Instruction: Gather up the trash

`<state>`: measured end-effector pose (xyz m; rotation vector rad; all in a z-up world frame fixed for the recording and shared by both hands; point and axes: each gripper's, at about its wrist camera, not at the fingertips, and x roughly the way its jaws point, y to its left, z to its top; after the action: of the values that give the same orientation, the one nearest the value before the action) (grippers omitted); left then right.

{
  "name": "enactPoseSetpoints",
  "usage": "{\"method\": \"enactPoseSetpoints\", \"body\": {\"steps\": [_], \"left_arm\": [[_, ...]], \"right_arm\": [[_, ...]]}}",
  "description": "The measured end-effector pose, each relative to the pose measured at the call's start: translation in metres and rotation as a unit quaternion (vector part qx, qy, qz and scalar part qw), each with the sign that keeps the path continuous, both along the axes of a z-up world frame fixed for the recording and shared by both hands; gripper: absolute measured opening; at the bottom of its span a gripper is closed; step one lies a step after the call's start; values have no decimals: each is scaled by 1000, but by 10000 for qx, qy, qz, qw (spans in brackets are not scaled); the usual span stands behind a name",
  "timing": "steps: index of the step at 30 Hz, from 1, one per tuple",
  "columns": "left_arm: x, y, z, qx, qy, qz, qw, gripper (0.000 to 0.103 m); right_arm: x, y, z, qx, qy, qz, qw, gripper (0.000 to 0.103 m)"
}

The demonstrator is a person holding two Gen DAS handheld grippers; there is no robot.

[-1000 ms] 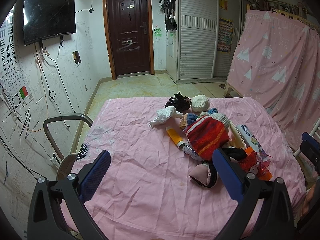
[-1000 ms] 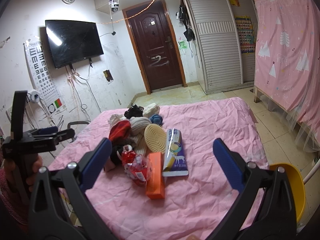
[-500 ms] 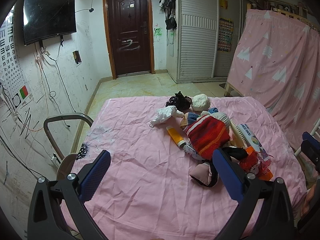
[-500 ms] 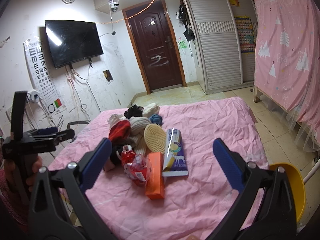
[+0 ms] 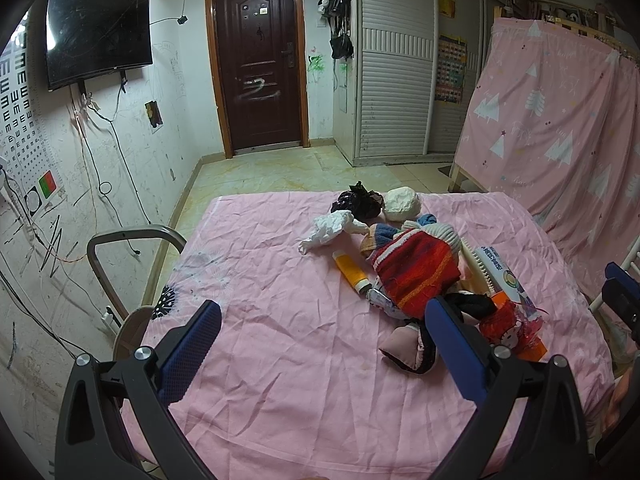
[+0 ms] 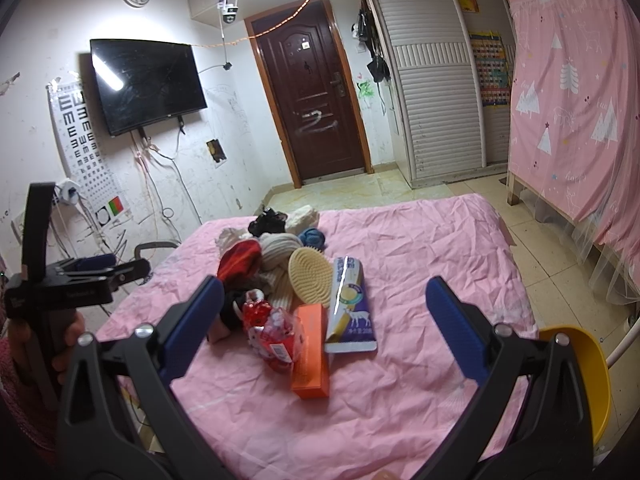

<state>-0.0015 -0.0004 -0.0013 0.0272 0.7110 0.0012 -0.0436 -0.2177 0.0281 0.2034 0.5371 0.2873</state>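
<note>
Hand-held gripper (image 5: pixel 322 330) agape; crumpled tissue (image 5: pixel 330 229) beyond

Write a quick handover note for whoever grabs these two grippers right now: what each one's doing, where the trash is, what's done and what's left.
Left gripper: open, holds nothing, above the pink sheet.
Right gripper: open, holds nothing, aimed at the pile.
Pile mid-bed: crumpled white paper, black bag, orange tube, orange box, red wrapper, purple-and-yellow pack, mixed with a red knit hat and a brush.
Yellow container sits by the bed's right edge.
Done: nothing picked up, as far as I can see. Left: all of it.
</note>
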Motion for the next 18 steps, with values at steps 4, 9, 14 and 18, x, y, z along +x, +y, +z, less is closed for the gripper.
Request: {"method": "enactPoseSetpoints", "body": {"steps": [4,9,14,18], "left_arm": [[0,0,-2,8,3,-4,10000,93],[-1,2,-5,10,11,-5,10000,93],[-1,1,-9,28,38,-27,10000,92],[1,-1,-10,50,66,-40,10000,92]], "right_arm": [[0,0,0,3,4,2,10000,97],[0,0,-1,1,2,3,10000,97],[1,-1,-2,3,11,4,10000,97],[1,-1,-2,4,13,6,10000,97]]}}
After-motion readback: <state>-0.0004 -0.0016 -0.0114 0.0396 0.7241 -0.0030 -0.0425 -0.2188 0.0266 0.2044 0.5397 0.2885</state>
